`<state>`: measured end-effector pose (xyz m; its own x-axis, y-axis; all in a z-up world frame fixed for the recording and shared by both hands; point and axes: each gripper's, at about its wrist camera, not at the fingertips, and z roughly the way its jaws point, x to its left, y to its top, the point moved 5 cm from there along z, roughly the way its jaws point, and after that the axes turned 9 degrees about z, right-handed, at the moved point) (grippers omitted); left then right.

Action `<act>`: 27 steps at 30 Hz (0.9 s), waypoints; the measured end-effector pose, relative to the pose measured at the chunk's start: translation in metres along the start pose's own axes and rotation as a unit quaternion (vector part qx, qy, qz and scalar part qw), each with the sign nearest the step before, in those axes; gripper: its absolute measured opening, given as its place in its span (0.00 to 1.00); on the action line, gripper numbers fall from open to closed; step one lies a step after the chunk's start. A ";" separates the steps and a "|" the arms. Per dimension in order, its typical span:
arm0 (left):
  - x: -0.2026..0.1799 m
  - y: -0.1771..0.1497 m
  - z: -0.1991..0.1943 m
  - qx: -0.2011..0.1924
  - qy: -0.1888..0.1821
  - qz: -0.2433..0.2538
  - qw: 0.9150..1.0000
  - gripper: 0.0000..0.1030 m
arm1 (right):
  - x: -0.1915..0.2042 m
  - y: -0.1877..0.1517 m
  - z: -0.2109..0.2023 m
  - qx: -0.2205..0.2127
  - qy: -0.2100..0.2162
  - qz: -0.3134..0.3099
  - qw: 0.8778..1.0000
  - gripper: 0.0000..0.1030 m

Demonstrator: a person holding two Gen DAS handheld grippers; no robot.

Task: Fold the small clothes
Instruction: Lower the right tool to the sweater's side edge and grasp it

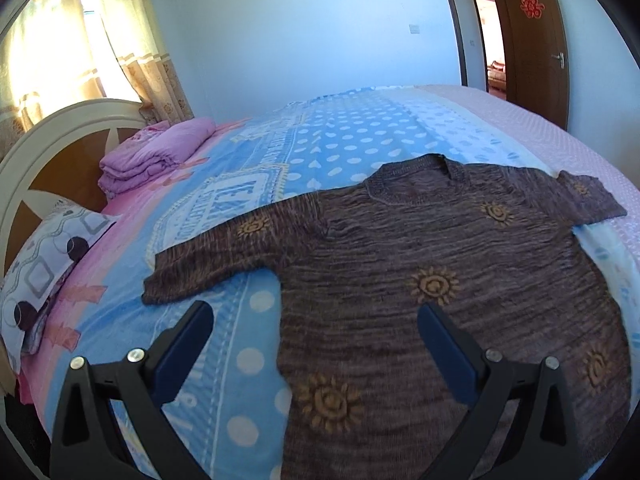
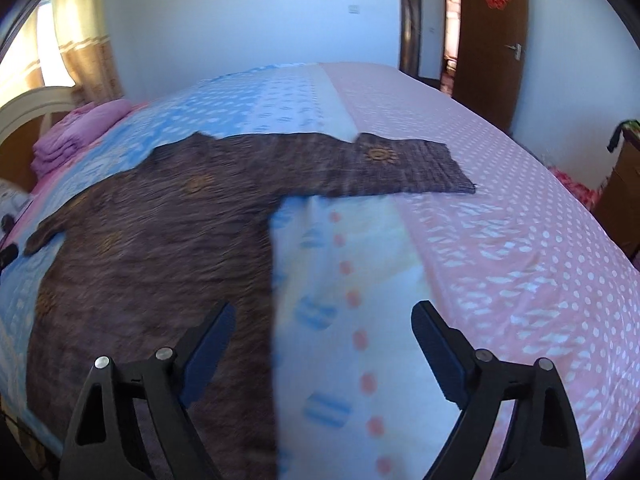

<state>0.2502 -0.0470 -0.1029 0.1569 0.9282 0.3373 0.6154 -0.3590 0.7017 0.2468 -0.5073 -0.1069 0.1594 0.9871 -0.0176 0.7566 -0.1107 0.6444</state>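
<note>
A brown knitted sweater [image 1: 420, 248] with yellow sun motifs lies flat on the bed, front up, both sleeves spread sideways. My left gripper [image 1: 316, 312] hovers open above its lower left side edge, one finger over the blue sheet, the other over the knit. In the right wrist view the same sweater [image 2: 160, 248] fills the left half, its right sleeve [image 2: 400, 168] stretched across the pink sheet. My right gripper [image 2: 324, 314] stands open above the sweater's right side edge, nothing between its fingers.
The bed [image 1: 332, 140] carries a blue dotted sheet and a pink dotted sheet [image 2: 500, 220]. A folded purple blanket [image 1: 148, 160] and a patterned pillow [image 1: 44, 264] lie by the white headboard [image 1: 48, 136]. A brown door [image 1: 536, 40] stands open behind.
</note>
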 end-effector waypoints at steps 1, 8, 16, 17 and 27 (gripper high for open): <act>-0.003 0.004 0.008 0.002 0.000 0.004 1.000 1.00 | -0.006 0.007 0.007 0.001 -0.005 0.008 1.000 0.85; -0.028 0.023 0.058 0.014 -0.009 0.012 1.000 1.00 | -0.064 0.061 0.055 0.011 -0.050 0.063 0.997 0.78; -0.043 0.038 0.094 0.024 0.018 0.036 0.999 1.00 | -0.114 0.110 0.097 0.020 -0.014 0.145 0.989 0.54; -0.042 0.040 0.097 0.026 0.020 0.033 0.999 1.00 | -0.118 0.116 0.101 0.018 -0.011 0.153 0.988 0.54; -0.035 0.040 0.118 0.044 0.019 0.011 0.999 1.00 | -0.140 0.158 0.143 0.018 -0.050 0.146 0.988 0.53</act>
<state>0.3604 -0.0825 -0.1604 0.1433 0.9154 0.3763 0.6774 -0.3679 0.6370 0.4343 -0.6797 -0.1117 0.4352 0.8959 0.0890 0.6908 -0.3956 0.6052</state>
